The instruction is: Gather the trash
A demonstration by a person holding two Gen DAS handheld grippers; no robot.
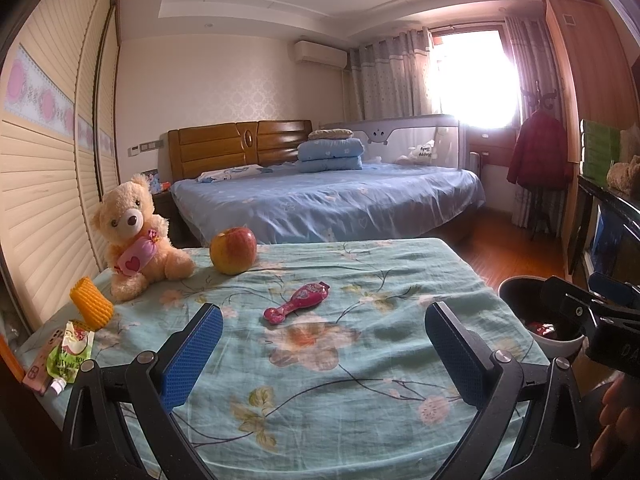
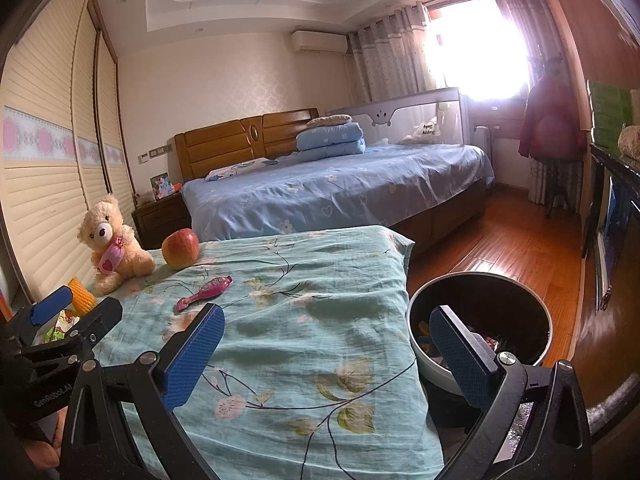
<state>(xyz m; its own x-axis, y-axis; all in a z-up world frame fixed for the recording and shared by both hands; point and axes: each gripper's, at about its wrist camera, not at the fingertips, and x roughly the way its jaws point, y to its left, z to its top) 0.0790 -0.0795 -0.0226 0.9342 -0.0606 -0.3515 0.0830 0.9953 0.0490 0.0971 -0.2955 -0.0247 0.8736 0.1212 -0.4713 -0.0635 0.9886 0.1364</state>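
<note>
Black-framed left gripper [image 1: 323, 354] and right gripper [image 2: 326, 354], blue textured pads, silver screws.

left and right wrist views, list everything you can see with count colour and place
teddy bear: 1, cream, table back left
apple: 1, red-yellow, beside the bear
pink wrapper: 1, pink, table middle
foam fruit net: 1, yellow, left edge
green pouch: 1, green, front left
pink tube: 1, pink, by the pouch
tablecloth: 1, teal floral, over table
trash bin: 1, dark inside, right of table, trash in it
bed: 1, blue sheets, behind
left gripper: 1, blue pads, open
right gripper: 1, blue pads, open
</note>
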